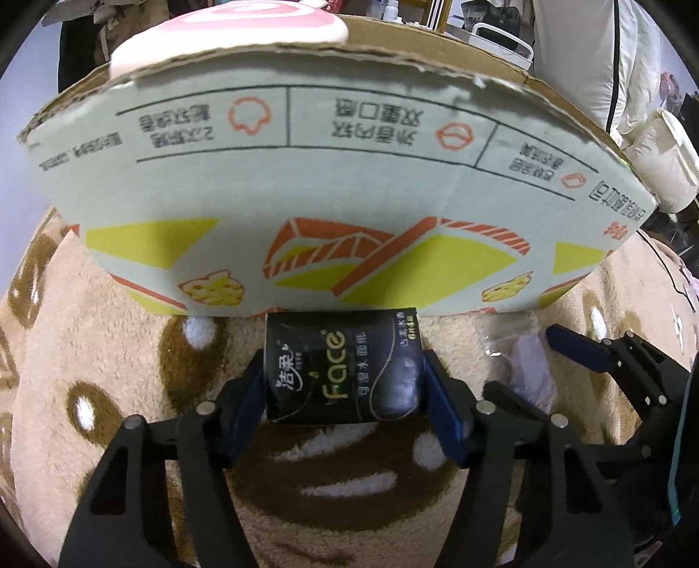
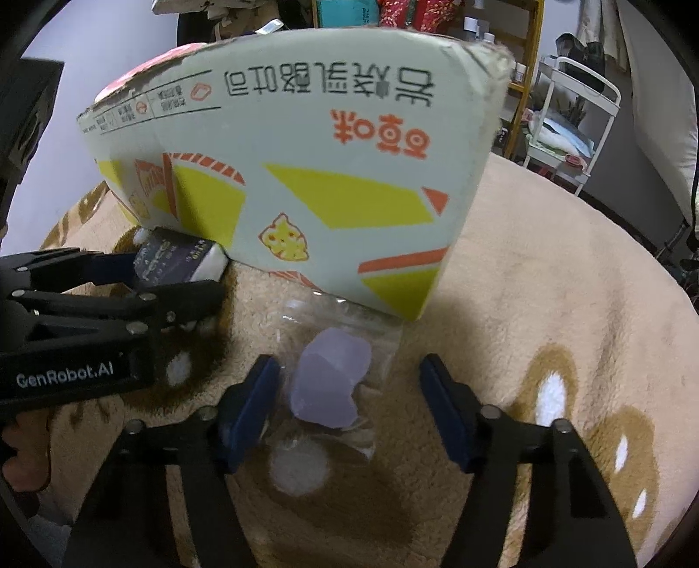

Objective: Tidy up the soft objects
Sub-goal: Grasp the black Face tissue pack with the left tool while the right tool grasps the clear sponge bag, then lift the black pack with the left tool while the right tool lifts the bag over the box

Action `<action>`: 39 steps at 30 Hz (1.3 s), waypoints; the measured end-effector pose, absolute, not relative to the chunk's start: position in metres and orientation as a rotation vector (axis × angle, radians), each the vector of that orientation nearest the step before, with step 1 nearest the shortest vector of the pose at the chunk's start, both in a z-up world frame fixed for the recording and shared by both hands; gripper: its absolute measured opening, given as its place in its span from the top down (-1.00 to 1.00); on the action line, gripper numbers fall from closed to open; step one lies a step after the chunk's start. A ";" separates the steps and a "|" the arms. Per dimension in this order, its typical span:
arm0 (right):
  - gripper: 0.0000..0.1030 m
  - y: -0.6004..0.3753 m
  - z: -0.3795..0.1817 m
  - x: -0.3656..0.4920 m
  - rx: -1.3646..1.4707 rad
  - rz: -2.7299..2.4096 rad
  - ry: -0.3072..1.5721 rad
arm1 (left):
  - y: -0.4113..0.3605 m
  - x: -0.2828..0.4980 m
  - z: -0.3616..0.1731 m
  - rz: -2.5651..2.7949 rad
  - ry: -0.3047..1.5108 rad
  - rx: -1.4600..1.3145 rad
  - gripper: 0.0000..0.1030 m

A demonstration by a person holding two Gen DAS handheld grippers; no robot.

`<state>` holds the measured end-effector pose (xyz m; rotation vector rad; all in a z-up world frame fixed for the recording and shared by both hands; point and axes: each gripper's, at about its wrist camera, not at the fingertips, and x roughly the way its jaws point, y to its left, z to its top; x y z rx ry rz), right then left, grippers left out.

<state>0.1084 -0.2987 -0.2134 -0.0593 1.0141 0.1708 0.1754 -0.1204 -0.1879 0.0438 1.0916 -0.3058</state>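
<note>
A black "Face" tissue pack (image 1: 345, 371) lies on the bear-print fleece blanket (image 1: 109, 349), up against a cardboard box (image 1: 327, 174). My left gripper (image 1: 344, 360) is shut on the pack, with a blue pad pressed to each side. In the right wrist view a clear plastic bag holding a pale purple soft piece (image 2: 332, 384) lies by the box corner (image 2: 415, 306). My right gripper (image 2: 349, 361) straddles the bag, open, and its right finger stands clear of the bag. The left gripper (image 2: 174, 275) and the pack (image 2: 183, 258) show at the left.
The printed box (image 2: 306, 174) is open at the top, and a pink-and-white cushion (image 1: 227, 35) pokes out of it. The blanket (image 2: 546, 284) stretches away to the right. A white wire rack (image 2: 572, 126) and shelves stand behind, and a hand (image 2: 22, 454) is at the left edge.
</note>
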 end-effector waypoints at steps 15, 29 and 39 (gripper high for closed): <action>0.07 -0.313 -0.200 0.106 -0.014 0.147 1.056 | -0.124 0.155 -0.187 -0.308 1.064 0.102 -0.24; 0.08 -0.329 -0.171 0.096 0.058 0.137 1.001 | -0.118 0.131 -0.158 -0.206 1.006 0.072 -0.24; 0.07 -0.321 -0.106 0.071 0.059 0.120 0.796 | -0.101 0.093 -0.089 -0.205 0.814 0.105 -0.24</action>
